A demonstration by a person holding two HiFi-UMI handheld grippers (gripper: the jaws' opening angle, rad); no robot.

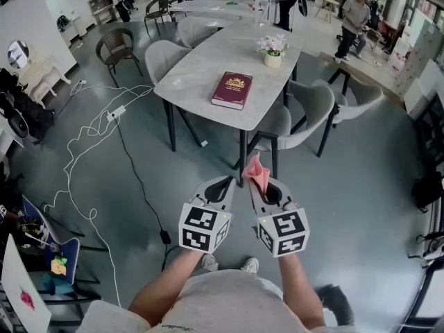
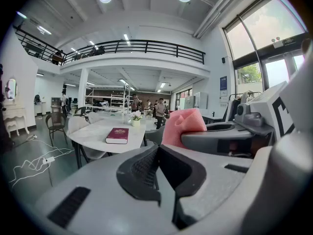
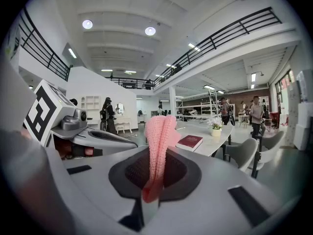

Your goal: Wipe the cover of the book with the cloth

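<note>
A dark red book (image 1: pixel 232 89) lies flat near the front end of a grey marble table (image 1: pixel 201 68); it also shows as the book (image 2: pixel 117 135) in the left gripper view and the book (image 3: pixel 190 142) in the right gripper view. My right gripper (image 1: pixel 258 183) is shut on a pink cloth (image 1: pixel 256 172), which sticks up from its jaws as the cloth (image 3: pixel 157 148). My left gripper (image 1: pixel 223 186) is shut with nothing in it, just left of the right one. Both are held well short of the table, above the floor.
A small pot of flowers (image 1: pixel 272 49) stands on the table beyond the book. Grey chairs (image 1: pixel 305 113) surround the table. White cables (image 1: pixel 90 127) trail over the floor at left. People (image 1: pixel 356 19) stand far behind.
</note>
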